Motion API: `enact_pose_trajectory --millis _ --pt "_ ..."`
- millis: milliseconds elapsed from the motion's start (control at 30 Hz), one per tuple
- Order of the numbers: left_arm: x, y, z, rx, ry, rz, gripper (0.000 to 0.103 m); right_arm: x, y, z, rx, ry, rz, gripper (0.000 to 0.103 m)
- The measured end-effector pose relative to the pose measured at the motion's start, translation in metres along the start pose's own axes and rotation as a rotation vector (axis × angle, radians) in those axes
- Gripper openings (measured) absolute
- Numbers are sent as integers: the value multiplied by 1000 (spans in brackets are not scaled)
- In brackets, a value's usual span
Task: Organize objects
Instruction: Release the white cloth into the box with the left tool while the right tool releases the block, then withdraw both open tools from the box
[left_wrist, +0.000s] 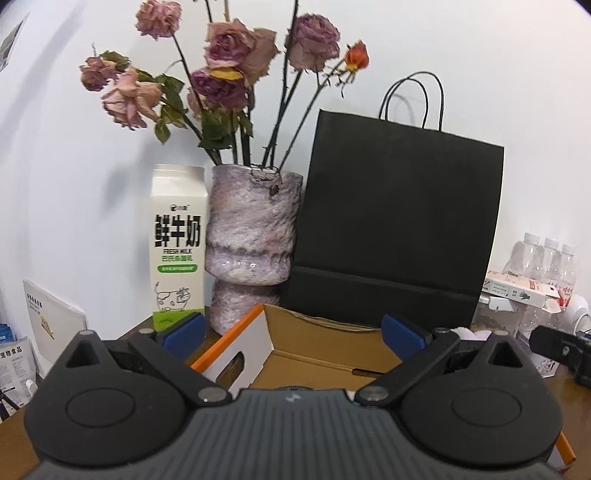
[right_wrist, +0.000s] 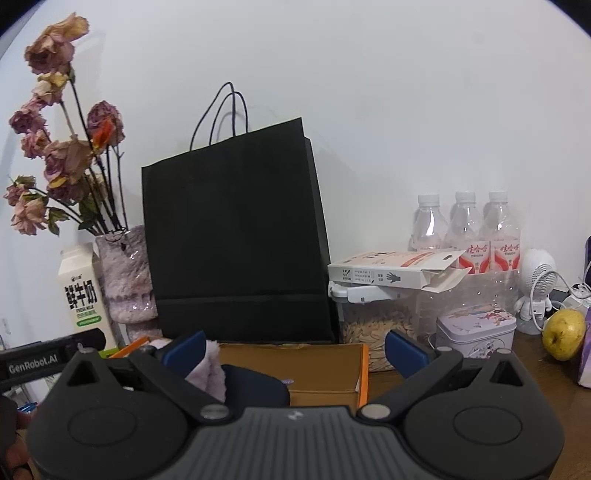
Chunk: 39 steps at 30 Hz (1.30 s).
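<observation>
Basically a fluffy lilac slipper (right_wrist: 212, 363) with a dark insole lies in the open cardboard box (right_wrist: 325, 373) on the bench (right_wrist: 546, 384): light, soft, squashy, best pinched at the plush collar. Right gripper (right_wrist: 293, 350) gapes wide, holding nothing; left gripper (left_wrist: 291, 332) likewise spread and empty over the box.

The open cardboard box (right_wrist: 325, 373) with orange edges sits on the counter before the black bag. A fuzzy lilac-lined dark slipper (right_wrist: 236, 376) lies inside.
</observation>
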<state>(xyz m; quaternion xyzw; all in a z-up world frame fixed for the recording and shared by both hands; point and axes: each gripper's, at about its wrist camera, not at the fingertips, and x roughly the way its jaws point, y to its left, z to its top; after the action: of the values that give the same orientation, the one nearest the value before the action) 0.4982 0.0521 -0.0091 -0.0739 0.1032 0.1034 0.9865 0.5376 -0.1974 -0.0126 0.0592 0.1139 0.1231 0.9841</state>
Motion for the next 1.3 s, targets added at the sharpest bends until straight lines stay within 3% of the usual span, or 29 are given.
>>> enact_pose_trajectory --millis 333,667,1000,1300 --pt "-60 8 -4 38 -18 -56 103 -57 21 -9 -68 -10 16 103" --pt "-140 18 -2 92 12 -127 103 -130 47 -14 -108 44 37 103" --pt "-219 38 -14 144 123 -122 103 -215 60 -30 -73 83 28 103" --pt "-276 50 -28 163 166 -104 103 -274 69 -48 -72 117 37 103"
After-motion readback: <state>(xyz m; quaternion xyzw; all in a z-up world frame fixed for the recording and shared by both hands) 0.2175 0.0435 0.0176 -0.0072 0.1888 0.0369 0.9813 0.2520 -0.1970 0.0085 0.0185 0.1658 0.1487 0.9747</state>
